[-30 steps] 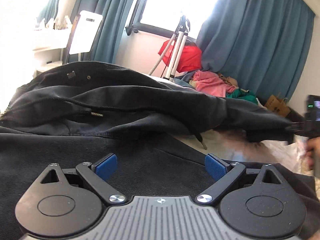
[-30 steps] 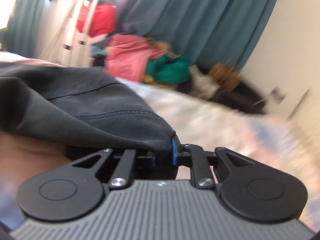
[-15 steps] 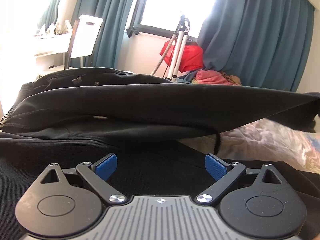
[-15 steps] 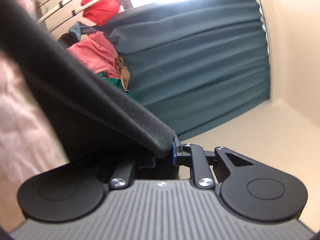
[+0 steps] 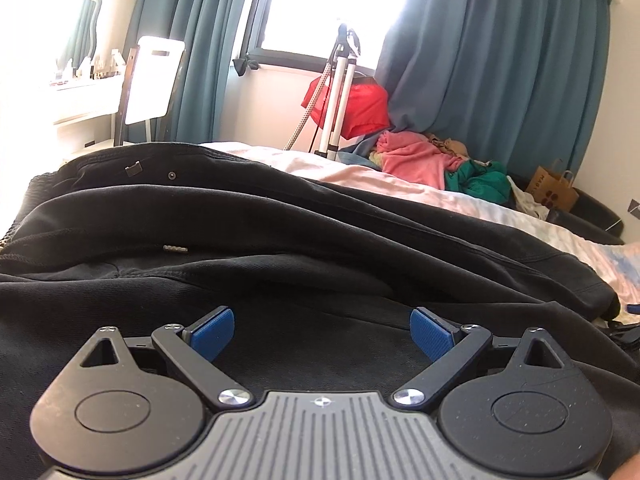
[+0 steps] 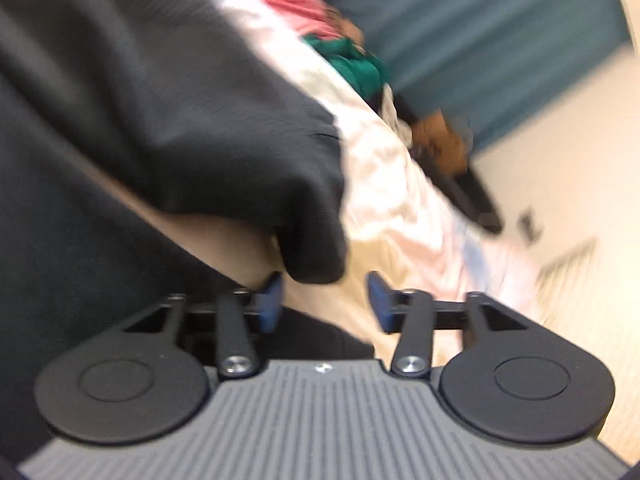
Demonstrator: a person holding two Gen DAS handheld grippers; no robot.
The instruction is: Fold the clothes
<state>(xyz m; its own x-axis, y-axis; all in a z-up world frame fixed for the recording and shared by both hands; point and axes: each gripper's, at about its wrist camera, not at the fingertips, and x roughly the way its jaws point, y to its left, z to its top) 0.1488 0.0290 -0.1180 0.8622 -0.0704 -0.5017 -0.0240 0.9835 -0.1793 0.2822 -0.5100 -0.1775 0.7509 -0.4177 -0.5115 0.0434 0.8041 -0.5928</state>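
- Teal curtains point(image 5: 500, 80) are hanging behind a bed point(image 5: 360, 178) that is carrying a heap of pink and green clothes point(image 5: 440, 164); a tripod point(image 5: 340, 92) is standing at the window.
- Black garment point(image 5: 240, 220) is lying in folds across the bed.
- Left gripper point(image 5: 322, 330) is resting low over the garment, jaws spread wide, gripping nothing.
- Right gripper point(image 6: 324, 300) is parted, holding nothing; the garment's hem is hanging just before its left pad. View blurred.
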